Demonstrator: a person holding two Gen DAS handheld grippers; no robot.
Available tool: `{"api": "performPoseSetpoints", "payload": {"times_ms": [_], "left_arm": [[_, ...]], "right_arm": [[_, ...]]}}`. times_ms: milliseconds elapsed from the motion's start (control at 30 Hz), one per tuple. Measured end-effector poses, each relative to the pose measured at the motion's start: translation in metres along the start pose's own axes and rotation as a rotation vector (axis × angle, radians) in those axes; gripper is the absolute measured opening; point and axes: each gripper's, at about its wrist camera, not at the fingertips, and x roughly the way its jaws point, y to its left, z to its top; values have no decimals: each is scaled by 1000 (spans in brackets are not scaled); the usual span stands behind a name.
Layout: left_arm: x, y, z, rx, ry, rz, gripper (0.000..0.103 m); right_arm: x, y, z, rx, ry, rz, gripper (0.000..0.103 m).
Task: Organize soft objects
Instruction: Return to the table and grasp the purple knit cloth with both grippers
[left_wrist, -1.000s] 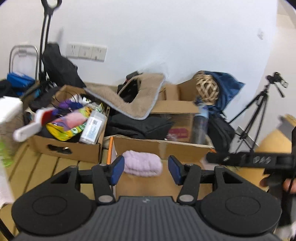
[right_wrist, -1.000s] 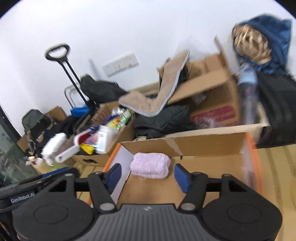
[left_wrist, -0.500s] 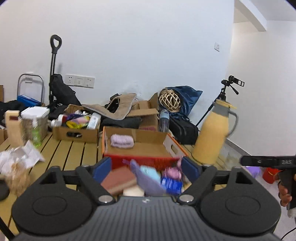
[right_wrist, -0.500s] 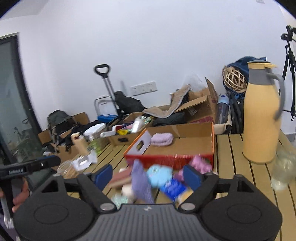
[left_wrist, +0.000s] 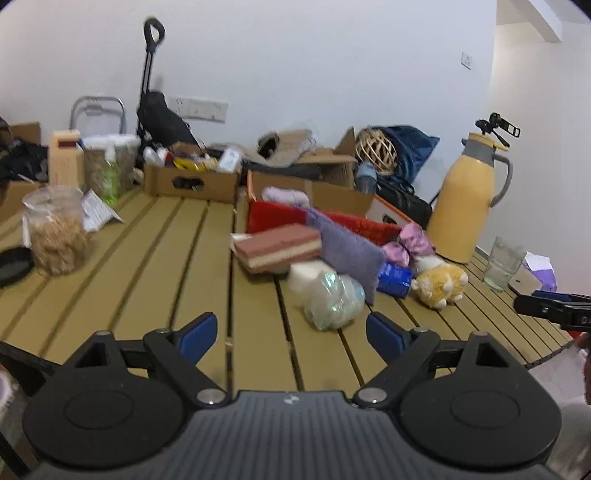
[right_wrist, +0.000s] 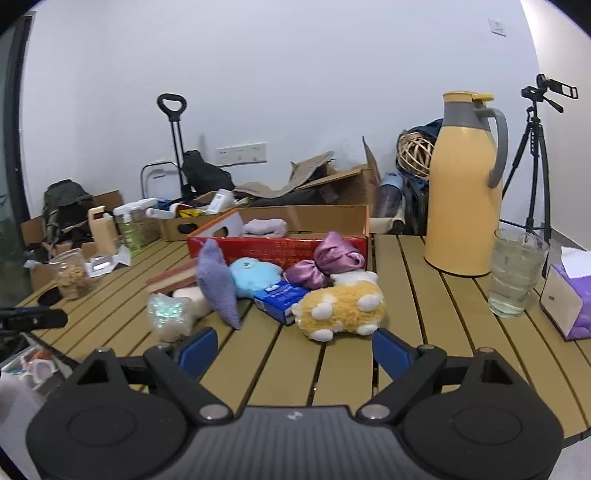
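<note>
Both grippers hang over the near edge of the slatted table (right_wrist: 424, 295), jaws spread wide with nothing between them.

Ahead of the left gripper (left_wrist: 291, 334), just beyond its right jaw, lies a shiny plastic bag (left_wrist: 334, 299). Behind that are a white foam block (left_wrist: 306, 271), a leaning purple cushion (left_wrist: 345, 247) and a pink-and-cream sponge (left_wrist: 282, 247). Bare slats run ahead of its left jaw, with a jar (left_wrist: 55, 232) far off to that side.

Ahead of the right gripper (right_wrist: 291, 350), closest between the jaws, is a yellow plush (right_wrist: 343, 306) touching a blue packet (right_wrist: 280, 299). Behind these sit a light blue plush (right_wrist: 255, 275) and a purple satin bow (right_wrist: 325, 262). Past its right jaw stand a glass (right_wrist: 517, 273), a tissue box (right_wrist: 565, 299) and, farther back, a yellow jug (right_wrist: 465, 192), with open slats before them.

Beyond the heap stands a red box (right_wrist: 277, 247) holding a lilac towel (right_wrist: 266, 226); the heap blocks its front wall. Behind it are cluttered cartons (left_wrist: 192, 181) and the wall.
</note>
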Motion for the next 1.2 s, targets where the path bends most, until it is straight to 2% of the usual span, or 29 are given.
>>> {"api": "performPoseSetpoints", "payload": {"times_ms": [100, 200, 267, 333, 400, 500, 667, 833, 900, 967, 1000, 1033, 1133, 1200], "left_arm": [[18, -7, -3, 26, 19, -6, 89], [32, -15, -2, 39, 34, -34, 89], [43, -19, -1, 31, 47, -24, 88], [55, -20, 1, 24, 50, -10, 86], [67, -20, 3, 18, 56, -2, 80], [87, -15, 10, -6, 82, -30, 74], [116, -11, 25, -41, 84, -68, 74], [126, 7, 28, -123, 65, -93, 74], [125, 6, 28, -127, 53, -123, 74], [123, 3, 27, -108, 22, -143, 75], [123, 1, 27, -98, 11, -137, 75], [125, -1, 27, -94, 14, -131, 75], [133, 1, 27, -100, 44, -102, 75], [129, 5, 28, -121, 24, -97, 75]], "right_arm": [[15, 5, -3, -20, -12, -11, 90], [30, 5, -2, 1, -18, 8, 89], [42, 3, -1, 19, -8, 13, 87], [55, 0, -1, 34, 17, 20, 76], [68, -1, -2, 44, 43, 51, 68], [82, 7, -1, 28, 53, 110, 64], [111, 24, 9, -8, 37, 150, 58], [142, 45, 25, -30, 32, 226, 57], [159, 57, 29, -69, 32, 246, 55], [178, 66, 31, -77, 39, 246, 41], [184, 67, 31, -70, 42, 253, 26], [190, 67, 30, -61, 50, 261, 17], [181, 56, 30, -17, 45, 270, 11], [157, 51, 31, -93, -6, 263, 11]]}}
